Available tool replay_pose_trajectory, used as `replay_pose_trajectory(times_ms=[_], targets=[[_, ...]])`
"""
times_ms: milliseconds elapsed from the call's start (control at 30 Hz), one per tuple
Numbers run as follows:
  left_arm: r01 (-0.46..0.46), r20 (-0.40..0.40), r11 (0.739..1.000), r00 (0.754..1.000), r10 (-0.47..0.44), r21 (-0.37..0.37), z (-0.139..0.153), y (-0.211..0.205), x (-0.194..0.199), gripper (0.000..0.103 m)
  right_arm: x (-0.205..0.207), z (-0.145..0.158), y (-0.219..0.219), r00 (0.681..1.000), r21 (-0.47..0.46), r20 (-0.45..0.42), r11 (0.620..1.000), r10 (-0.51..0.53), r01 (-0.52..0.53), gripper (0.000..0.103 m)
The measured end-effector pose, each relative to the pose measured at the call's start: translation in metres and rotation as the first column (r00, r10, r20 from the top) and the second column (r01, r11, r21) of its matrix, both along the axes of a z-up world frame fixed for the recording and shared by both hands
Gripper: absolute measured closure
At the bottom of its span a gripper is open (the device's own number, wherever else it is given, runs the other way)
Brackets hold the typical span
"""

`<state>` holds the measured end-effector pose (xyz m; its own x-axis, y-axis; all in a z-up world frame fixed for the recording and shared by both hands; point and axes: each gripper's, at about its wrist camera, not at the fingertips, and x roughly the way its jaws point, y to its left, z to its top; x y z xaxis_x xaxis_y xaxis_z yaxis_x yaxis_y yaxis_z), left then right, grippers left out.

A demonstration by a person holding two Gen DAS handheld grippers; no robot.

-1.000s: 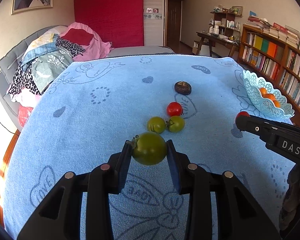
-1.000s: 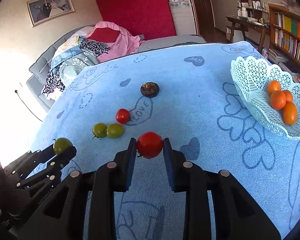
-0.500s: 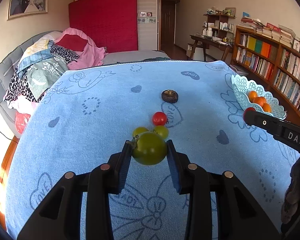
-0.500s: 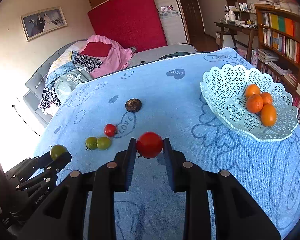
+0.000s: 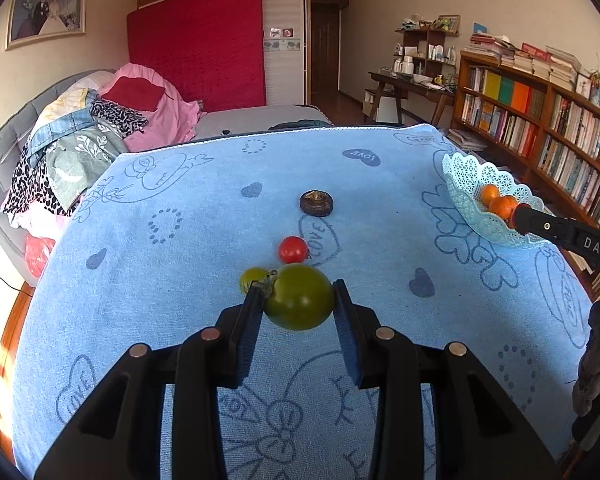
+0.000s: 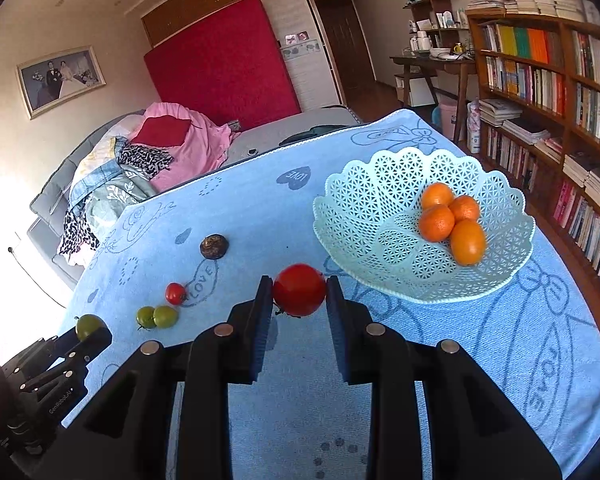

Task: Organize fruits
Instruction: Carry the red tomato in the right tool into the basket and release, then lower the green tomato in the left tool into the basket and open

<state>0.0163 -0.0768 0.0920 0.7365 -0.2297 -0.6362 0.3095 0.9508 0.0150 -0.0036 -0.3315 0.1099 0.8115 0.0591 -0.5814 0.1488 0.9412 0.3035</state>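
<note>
With both claws loaded, each carries one fruit clear of the blue heart-print towel (image 6: 260, 216) on the bench. Right claw (image 6: 299, 294) pinches a round red tomato (image 6: 299, 289) just left of the pale lace-pattern plastic basket (image 6: 364, 200) holding four oranges (image 6: 452, 220), likely heading in. Left claw (image 5: 298, 300) grips a round green tomato (image 5: 299, 296). Loose red tomato (image 6: 175, 293), two small green tomatoes (image 6: 157, 317) and a dark brown round fruit (image 6: 214, 246) wait at left, mid-towel.

"LOVE" on the blue towel (image 6: 260, 216); "DAS" on the right tongs (image 5: 515, 216).
</note>
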Motion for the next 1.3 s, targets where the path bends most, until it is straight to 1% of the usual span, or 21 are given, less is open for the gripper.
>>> replay_pose_trajectory(times_ms=[200,367,533,633,667,700,900,1000,1200,1300], targets=[[0.022,0.001,1.0,1.0,-0.022,0.015,0.0,-0.014,-0.001,0.067,0.0,-0.006,-0.03,0.998,0.005,-0.009,0.998,-0.07,0.07,0.075],[0.04,0.004,0.999,0.999,-0.04,0.026,0.001,-0.027,-0.001,0.067,0.004,-0.018,-0.054,0.991,0.014,-0.032,0.991,-0.132,0.132,0.075],[0.06,0.003,0.997,0.998,-0.06,0.04,0.001,-0.04,0.0,0.067,0.009,-0.026,-0.064,0.987,0.007,-0.048,0.988,-0.153,0.154,0.075],[0.072,0.004,0.996,0.997,-0.072,0.047,0.002,-0.049,0.001,0.067,0.006,-0.025,-0.068,0.986,0.002,-0.04,0.987,-0.16,0.16,0.071],[0.076,0.005,0.996,0.997,-0.077,0.049,0.002,-0.052,0.001,0.067,0.005,-0.025,-0.069,0.986,0.001,-0.035,0.987,-0.163,0.163,0.063],[0.081,0.006,0.995,0.997,-0.082,0.052,0.002,-0.055,0.002,0.067,0.004,-0.024,-0.07,0.985,0.0,-0.029,0.986,-0.168,0.168,0.058],[0.112,0.01,0.991,0.994,-0.113,0.066,0.005,-0.074,0.005,0.067,-0.005,-0.023,-0.08,0.983,0.002,-0.017,0.983,-0.184,0.184,0.058],[0.133,0.013,0.988,0.991,-0.134,0.077,0.006,-0.086,0.006,0.067,-0.012,-0.021,-0.081,0.979,-0.027,-0.002,0.979,-0.203,0.203,0.058],[0.196,0.023,0.978,0.98,-0.198,0.066,0.013,-0.117,0.012,0.067,-0.017,-0.02,-0.092,0.976,-0.004,0.01,0.976,-0.216,0.216,0.058],[0.237,0.022,0.97,0.971,-0.238,0.046,0.016,-0.135,0.016,0.067,-0.018,-0.019,-0.098,0.975,0.007,0.009,0.975,-0.223,0.223,0.058]])
